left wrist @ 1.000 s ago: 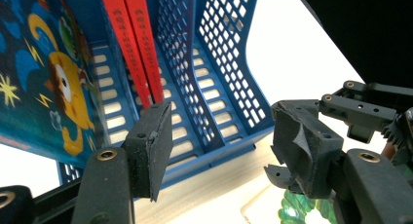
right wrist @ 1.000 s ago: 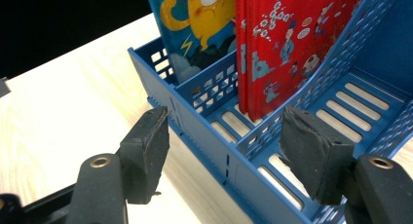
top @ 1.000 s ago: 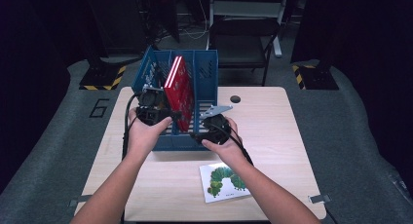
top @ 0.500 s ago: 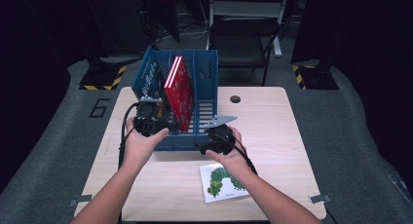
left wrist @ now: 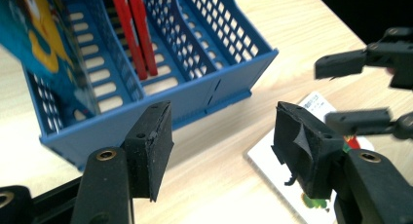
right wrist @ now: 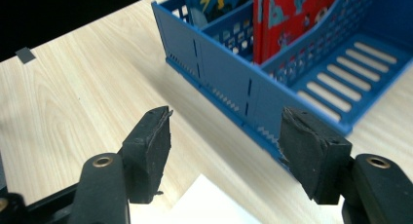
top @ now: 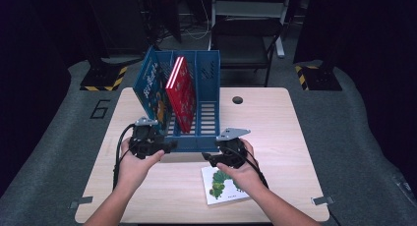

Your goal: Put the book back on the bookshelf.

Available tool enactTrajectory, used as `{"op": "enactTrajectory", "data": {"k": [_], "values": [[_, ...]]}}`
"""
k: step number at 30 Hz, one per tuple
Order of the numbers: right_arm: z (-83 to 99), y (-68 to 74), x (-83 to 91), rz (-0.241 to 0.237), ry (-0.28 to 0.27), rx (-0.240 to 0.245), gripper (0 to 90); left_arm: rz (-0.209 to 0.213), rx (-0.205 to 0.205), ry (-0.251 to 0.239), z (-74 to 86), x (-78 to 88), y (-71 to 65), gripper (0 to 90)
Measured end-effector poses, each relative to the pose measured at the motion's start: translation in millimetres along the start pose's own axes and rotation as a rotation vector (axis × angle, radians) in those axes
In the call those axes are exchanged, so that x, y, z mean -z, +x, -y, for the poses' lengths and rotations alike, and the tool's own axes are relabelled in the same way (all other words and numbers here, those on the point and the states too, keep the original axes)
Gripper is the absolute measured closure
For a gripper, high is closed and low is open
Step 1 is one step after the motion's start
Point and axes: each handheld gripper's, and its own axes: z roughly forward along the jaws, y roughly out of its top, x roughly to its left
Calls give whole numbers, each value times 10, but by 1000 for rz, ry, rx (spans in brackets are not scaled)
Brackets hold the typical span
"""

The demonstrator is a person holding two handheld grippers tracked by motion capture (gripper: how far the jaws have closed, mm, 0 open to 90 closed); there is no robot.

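white picture book [top: 223,185]: flat on worktop [top: 275,132], near edge at about 6 o'clock, just in front of the rack's front wall; green caterpillar art on cover; also seen at 4 o'clock past the jaws in left gripper view [left wrist: 311,185]; white corner at bottom of right gripper view [right wrist: 204,204]
right hand-held gripper [top: 212,160]: over the book's far edge, hand partly covering the cover; jaws apart, nothing between them; not touching the book as far as can be told; front wall of rack straight ahead in its own view [right wrist: 224,151]
left hand-held gripper [top: 169,146]: at 9 o'clock from the book, right at the rack's front left corner; jaws apart, empty [left wrist: 221,141]; contact with rack can't be told
blue rack [top: 196,142]: slotted plastic, three compartments, centre of worktop, 12 o'clock from the book
red book [top: 181,91]: upright, slightly tilted, in middle compartment
blue book [top: 153,91]: in left compartment, leaning left, top sticking out above rack wall
right compartment: holds nothing
black round cap [top: 238,99]: on worktop, 2 o'clock from the rack, well apart from the book
chair [top: 243,42]: behind worktop, 12 o'clock
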Motion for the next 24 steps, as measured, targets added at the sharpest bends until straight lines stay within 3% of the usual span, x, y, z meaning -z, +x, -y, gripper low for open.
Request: {"op": "enactTrajectory", "data": {"k": [6,11,17,20,24], "values": [[200,-22,80,3,-6,-58,362,23,1,1,231,-45,-27,395],[354,-16,133,27,-10,-51,361,16,2,32,376,-127,-7,396],[522,-13,216,24,-8,-91,361,18,-34,23,517,-162,12,396],[599,5,268,29,-4,-100,361,36,-24,18,591,-196,-10,395],[699,15,334,52,-3,-108,360,46,-12,52,666,-261,-54,399]]}}
